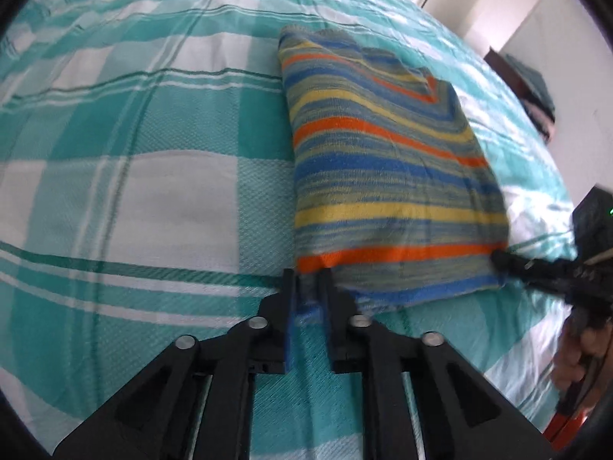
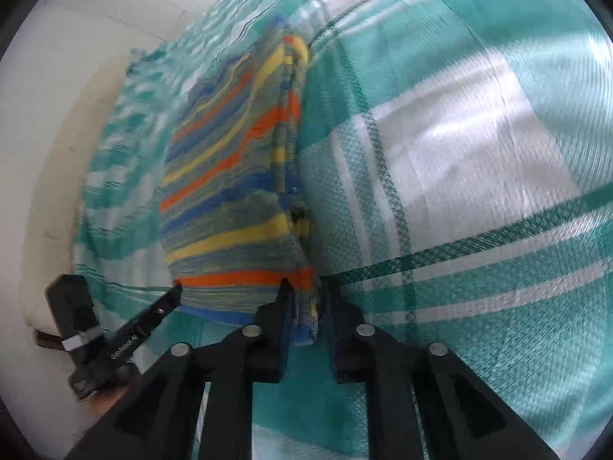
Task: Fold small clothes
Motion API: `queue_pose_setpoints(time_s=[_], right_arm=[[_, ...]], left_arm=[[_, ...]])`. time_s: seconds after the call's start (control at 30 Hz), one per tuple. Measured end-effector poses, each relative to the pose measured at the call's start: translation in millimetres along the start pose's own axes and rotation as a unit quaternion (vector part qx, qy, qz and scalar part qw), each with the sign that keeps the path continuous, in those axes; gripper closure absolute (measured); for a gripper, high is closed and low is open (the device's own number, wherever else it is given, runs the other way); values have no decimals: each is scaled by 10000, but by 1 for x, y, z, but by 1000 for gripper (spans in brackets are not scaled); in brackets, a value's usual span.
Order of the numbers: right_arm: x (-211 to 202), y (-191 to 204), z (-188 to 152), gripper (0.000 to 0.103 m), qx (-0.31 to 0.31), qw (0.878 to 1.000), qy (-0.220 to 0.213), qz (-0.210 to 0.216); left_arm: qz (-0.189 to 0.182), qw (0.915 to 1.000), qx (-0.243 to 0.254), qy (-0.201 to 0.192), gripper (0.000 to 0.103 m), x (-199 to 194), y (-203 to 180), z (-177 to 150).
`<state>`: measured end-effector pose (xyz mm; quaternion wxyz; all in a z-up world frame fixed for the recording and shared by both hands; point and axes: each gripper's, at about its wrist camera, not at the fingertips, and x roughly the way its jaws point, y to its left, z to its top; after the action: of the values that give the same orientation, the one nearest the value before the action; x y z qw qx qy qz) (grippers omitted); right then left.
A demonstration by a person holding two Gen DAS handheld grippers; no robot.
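A small striped garment [image 1: 383, 161], in orange, yellow, blue and grey bands, lies folded on the bed. It also shows in the right wrist view [image 2: 233, 176]. My left gripper [image 1: 308, 280] is shut on its near left corner. My right gripper [image 2: 306, 287] is shut on its other near corner, and it shows in the left wrist view [image 1: 536, 268] at the garment's right edge. The left gripper shows in the right wrist view [image 2: 161, 306] at the garment's lower left. The near edge of the garment is held a little off the sheet.
The bed is covered with a teal and white checked sheet [image 1: 134, 172]. A white wall [image 1: 567, 38] and a dark shelf with folded cloth [image 1: 532, 88] stand beyond the bed's far right. A pale wall [image 2: 49, 115] runs along the bed's other side.
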<state>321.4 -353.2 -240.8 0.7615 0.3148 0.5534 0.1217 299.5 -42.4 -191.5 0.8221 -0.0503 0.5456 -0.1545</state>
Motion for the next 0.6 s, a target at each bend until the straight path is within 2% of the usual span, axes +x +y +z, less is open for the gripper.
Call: queue_pose_setpoints(time_s=[0.03, 0.13, 0.2, 0.33, 0.37, 0.4, 0.47, 0.5, 0.53, 0.6], right_arm=[[-10, 6, 3, 68, -154, 9997, -137, -156], [-44, 37, 10, 66, -1016, 9900, -727, -662], [-55, 63, 19, 66, -1572, 9798, -961, -772], [-38, 106, 39, 67, -2256, 9692, -984, -71], [-23, 109, 43, 67, -2298, 9693, -875, 80], [-11, 108, 45, 67, -2311, 9698, -777, 39], [20, 88, 45, 67, -2368, 9681, -510, -648], [32, 72, 45, 76, -2301, 9682, -340, -917], [31, 59, 44, 81, -2197, 9716, -326, -818], [14, 60, 49, 84, -2063, 9743, -476, -774]], left_arm=[[93, 9999, 36, -20, 75, -7, 0, -1], [435, 9972, 170, -585, 63, -35, 8, 6], [596, 9942, 204, -868, 63, -44, 9, 19], [16, 9932, 253, -1137, 63, -38, -10, 46], [-61, 9933, 342, -1102, 63, -32, -16, 45], [-48, 9942, 417, -989, 63, -23, -21, 45], [151, 9968, 609, -497, 63, 8, -27, 42], [322, 9965, 716, -298, 61, 21, -31, 40], [473, 9951, 846, -185, 61, 28, -31, 35], [411, 9947, 843, -416, 56, 17, -30, 31]])
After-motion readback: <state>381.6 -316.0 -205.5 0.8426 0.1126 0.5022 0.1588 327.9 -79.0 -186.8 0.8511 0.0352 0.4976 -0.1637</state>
